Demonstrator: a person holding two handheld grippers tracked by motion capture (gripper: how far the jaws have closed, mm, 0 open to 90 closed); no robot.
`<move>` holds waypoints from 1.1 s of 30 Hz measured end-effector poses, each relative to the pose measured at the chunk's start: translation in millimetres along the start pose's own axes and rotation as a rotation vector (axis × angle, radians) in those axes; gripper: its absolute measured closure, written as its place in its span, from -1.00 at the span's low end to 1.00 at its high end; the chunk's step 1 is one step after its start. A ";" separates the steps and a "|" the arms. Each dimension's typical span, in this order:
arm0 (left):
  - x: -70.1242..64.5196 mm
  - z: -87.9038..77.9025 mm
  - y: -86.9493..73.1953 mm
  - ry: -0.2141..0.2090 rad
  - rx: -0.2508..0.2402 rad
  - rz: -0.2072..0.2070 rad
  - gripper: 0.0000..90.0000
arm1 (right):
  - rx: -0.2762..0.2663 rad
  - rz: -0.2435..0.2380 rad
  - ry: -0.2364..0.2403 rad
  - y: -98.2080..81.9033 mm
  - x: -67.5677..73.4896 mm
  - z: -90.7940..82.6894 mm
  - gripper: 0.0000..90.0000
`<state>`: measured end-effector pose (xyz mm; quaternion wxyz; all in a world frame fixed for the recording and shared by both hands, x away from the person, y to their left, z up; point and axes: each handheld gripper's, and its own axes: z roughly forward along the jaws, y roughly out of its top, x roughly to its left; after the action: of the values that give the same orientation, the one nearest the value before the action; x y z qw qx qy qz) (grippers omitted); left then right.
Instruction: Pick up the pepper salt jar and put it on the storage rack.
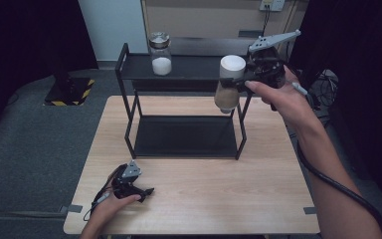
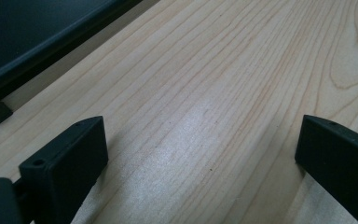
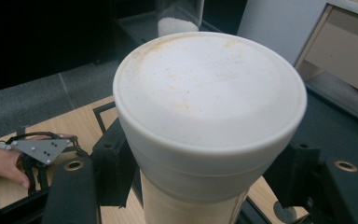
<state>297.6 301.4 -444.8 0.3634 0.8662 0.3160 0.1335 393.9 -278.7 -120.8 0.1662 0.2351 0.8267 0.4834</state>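
Tall jar with wide white plastic lid and tan powder inside, held in the air at the right end of the black metal two-tier shelf rack, about level with its top tier, tilted slightly. Right gripper pinching the jar just under the lid, jaws pressed on both sides of the neck; same grip seen close up in the right gripper view, lid bulging over the jaws. Likely step: placing the jar on the top tier. To do well: keep jar upright, clear the raised rim of the tier before moving in, set base flat on the tier, release only once seated. Keep well apart from the clear glass jar with metal lid and white grains already standing left of centre on that tier; plenty of free room at the right half. Risk: grip high on the neck, body may swing or knock the corner post. Left gripper resting near the front-left of the light wooden surface, jaws spread, nothing between, bare wood below.
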 end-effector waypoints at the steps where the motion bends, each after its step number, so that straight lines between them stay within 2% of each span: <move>1: 0.0 0.0 0.0 0.000 0.000 0.000 -0.97 | 0.002 -0.003 -0.003 2.3 0.6 -0.8 -0.21; 9: 0.2 -0.2 0.4 -0.001 0.002 0.000 -0.97 | -0.003 -0.004 -0.012 17.7 -1.4 -7.3 -0.21; 18: 0.8 -0.1 0.4 -0.004 0.002 -0.001 -0.98 | -0.017 0.000 -0.013 29.2 -8.4 -3.9 -0.21; 33: 0.5 -0.2 0.4 -0.003 0.002 0.000 -0.97 | -0.032 0.017 -0.035 46.2 -19.9 20.5 -0.21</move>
<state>298.1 301.6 -444.3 0.3628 0.8667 0.3159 0.1320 431.4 -255.3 -89.0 0.1803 0.2480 0.8137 0.4938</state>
